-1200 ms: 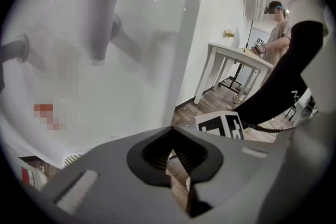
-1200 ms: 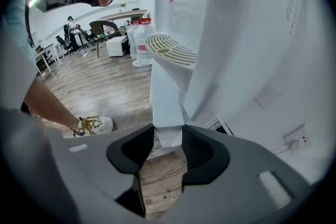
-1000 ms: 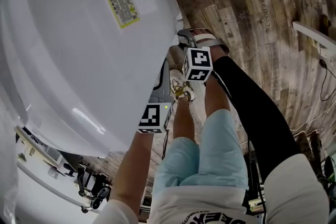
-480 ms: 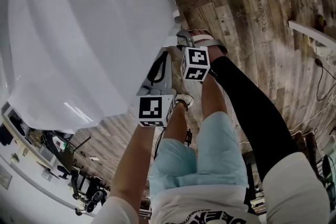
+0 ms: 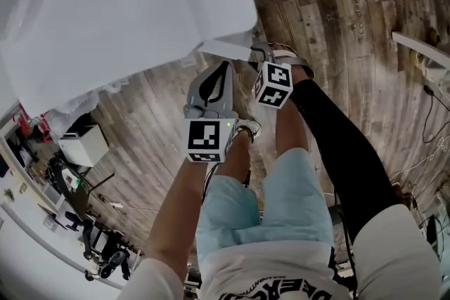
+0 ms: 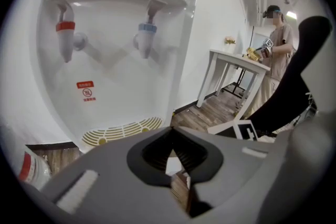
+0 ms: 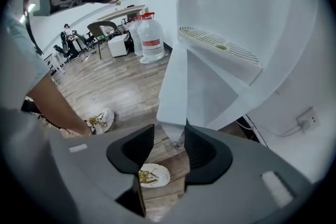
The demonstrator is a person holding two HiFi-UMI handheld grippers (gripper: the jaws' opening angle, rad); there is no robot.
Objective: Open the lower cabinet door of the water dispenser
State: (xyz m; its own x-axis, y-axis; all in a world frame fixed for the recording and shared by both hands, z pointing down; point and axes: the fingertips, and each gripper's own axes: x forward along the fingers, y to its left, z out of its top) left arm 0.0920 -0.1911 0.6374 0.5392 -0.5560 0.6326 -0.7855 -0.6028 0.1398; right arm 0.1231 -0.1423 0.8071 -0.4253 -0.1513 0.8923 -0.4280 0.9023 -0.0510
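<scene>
The white water dispenser (image 5: 140,3) fills the upper left of the head view. The left gripper view shows its front (image 6: 105,60) with a red tap (image 6: 65,34), a blue tap (image 6: 146,31) and a drip grille (image 6: 123,131). Its lower cabinet door (image 7: 176,76) stands swung out from the body, edge-on. My right gripper (image 7: 169,136) is shut on that door's lower free edge, which also shows in the head view (image 5: 223,49). My left gripper (image 5: 221,70) hangs beside it, jaws together (image 6: 174,152) with nothing held.
Large water bottles (image 7: 149,36) stand on the wooden floor behind the door. A white table (image 6: 236,60) with a person (image 6: 278,34) at it is to the dispenser's right. My shoe (image 7: 152,176) is below the jaws. A wall socket (image 7: 307,120) and cables (image 5: 436,109) lie right.
The dispenser has slid up and left in the head view. The door's white edge now shows swung out by the right gripper. The left gripper now stands clear of the dispenser body.
</scene>
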